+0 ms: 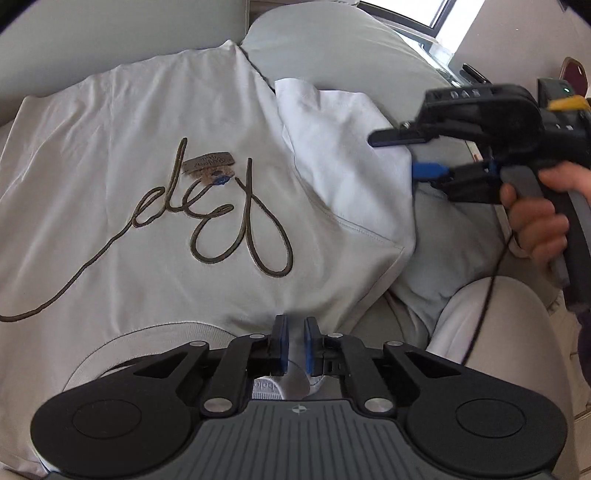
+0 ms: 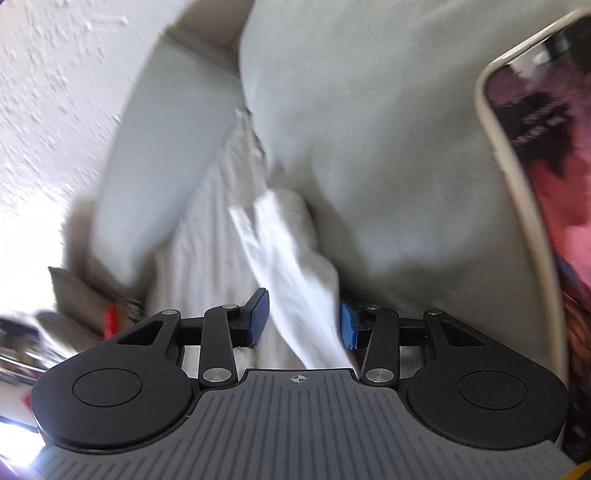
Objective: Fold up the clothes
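Note:
A pale grey T-shirt [image 1: 147,129] with dark cursive embroidery and a brown tag [image 1: 207,164] lies spread on a sofa, its neckband [image 1: 129,339] toward me. Its right sleeve [image 1: 351,147] is folded over the body. My left gripper [image 1: 296,325] is shut on a pinch of shirt fabric just beside the neckband. At the right, a hand holds my right gripper [image 1: 402,157] open at the folded sleeve's outer edge. In the right wrist view the white sleeve fabric [image 2: 295,277] runs loosely between the spread pads of the right gripper [image 2: 304,310], unpressed.
Grey sofa cushions [image 1: 332,37] surround the shirt. A phone in a cream case [image 2: 535,184] lies on the cushion right of the right gripper. A black cable [image 1: 487,295] hangs below the hand. A window [image 1: 443,14] and a chair [image 1: 572,70] stand behind.

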`<state>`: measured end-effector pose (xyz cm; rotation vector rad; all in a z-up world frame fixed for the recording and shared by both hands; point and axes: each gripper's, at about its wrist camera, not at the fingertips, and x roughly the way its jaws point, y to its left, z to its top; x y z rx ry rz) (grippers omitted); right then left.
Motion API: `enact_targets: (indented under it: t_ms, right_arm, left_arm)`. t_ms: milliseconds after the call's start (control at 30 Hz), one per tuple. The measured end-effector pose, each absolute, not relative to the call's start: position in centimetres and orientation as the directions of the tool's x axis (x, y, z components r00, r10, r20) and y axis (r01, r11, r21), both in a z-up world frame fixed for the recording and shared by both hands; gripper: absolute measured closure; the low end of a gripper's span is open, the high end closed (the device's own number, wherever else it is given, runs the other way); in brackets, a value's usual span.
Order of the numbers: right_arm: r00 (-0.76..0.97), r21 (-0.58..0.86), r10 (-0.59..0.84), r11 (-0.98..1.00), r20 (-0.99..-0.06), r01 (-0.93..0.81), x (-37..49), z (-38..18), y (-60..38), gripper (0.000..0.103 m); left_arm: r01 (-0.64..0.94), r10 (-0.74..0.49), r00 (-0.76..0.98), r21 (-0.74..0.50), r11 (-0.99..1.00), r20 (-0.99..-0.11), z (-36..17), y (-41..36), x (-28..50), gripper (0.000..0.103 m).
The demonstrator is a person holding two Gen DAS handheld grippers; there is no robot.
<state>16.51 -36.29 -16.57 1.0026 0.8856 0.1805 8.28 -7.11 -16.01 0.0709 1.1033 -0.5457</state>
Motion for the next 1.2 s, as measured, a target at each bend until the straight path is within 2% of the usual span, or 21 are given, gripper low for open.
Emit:
enact_targets:
  t_ms: [67, 167, 200, 233, 300, 467, 633, 767, 800, 833, 900, 1033, 1200]
  right_arm:
    - [0.708, 0.843, 0.507, 0.481, -0.492, 0.242, 16.8, -17.1, -36.7, 0.058]
    - [0.782, 0.886, 0.460, 0.393, -0.421, 0.246, 16.8, -17.6, -37.2, 0.067]
    - [0.796, 0.888, 0.443, 0.390, -0.412, 0.243, 17.0, -17.6, -37.2, 0.071]
    - [0.802, 0.882, 0.428, 0.403, -0.417, 0.244, 17.1, -17.5, -37.1, 0.083]
    - [0.788, 0.860, 0.424, 0.448, -0.447, 0.246, 17.3, -17.4, -36.6, 0.093]
    - [0.696, 0.786, 0.433, 0.531, -0.573, 0.316, 17.8, -16.8, -36.1, 0.087]
    - [0.681, 0.702, 0.382, 0.657, -0.624, 0.275, 18.4, -15.1, -34.1, 0.059]
    - [0.676, 0.665, 0.352, 0.694, -0.648, 0.276, 20.2, -14.9, -33.4, 0.059]
    - [0.675, 0.657, 0.344, 0.701, -0.653, 0.278, 20.6, -15.0, -33.3, 0.065]
    - [0.676, 0.649, 0.334, 0.708, -0.656, 0.280, 21.0, -15.2, -33.3, 0.081]
    - [0.674, 0.631, 0.319, 0.722, -0.667, 0.284, 20.5, -15.1, -33.6, 0.099]
    - [0.752, 0.601, 0.239, 0.759, -0.614, 0.250, 17.4, -12.6, -34.2, 0.103]
    - [0.814, 0.394, -0.073, 0.847, -0.577, 0.356, 12.4, -8.6, -35.1, 0.103]
  left_arm:
    - [0.449, -0.390, 0.330, -0.220, 0.866, -0.860, -16.1, -6.9, 8.3, 0.096]
    - [0.427, -0.399, 0.319, -0.245, 0.870, -0.860, -16.3, -6.6, 8.6, 0.096]
    - [0.427, -0.397, 0.320, -0.243, 0.871, -0.860, -16.3, -6.6, 8.5, 0.096]
    - [0.430, -0.394, 0.323, -0.237, 0.871, -0.861, -16.3, -6.7, 8.4, 0.096]
    - [0.435, -0.386, 0.327, -0.225, 0.872, -0.862, -16.3, -7.0, 8.2, 0.096]
    - [0.433, -0.380, 0.334, -0.217, 0.875, -0.863, -16.4, -7.2, 8.1, 0.096]
    - [0.434, -0.378, 0.341, -0.213, 0.875, -0.861, -16.3, -7.1, 8.0, 0.096]
    - [0.427, -0.391, 0.336, -0.232, 0.874, -0.857, -16.5, -6.7, 8.2, 0.096]
    - [0.424, -0.395, 0.335, -0.237, 0.874, -0.856, -16.5, -6.6, 8.2, 0.096]
    - [0.421, -0.398, 0.334, -0.242, 0.874, -0.855, -16.5, -6.5, 8.3, 0.096]
    - [0.413, -0.403, 0.331, -0.253, 0.875, -0.853, -16.5, -6.3, 8.4, 0.096]
    - [0.416, -0.410, 0.332, -0.258, 0.872, -0.850, -16.3, -6.2, 8.3, 0.096]
    - [0.440, -0.452, 0.327, -0.290, 0.850, -0.830, -16.2, -6.3, 7.9, 0.097]
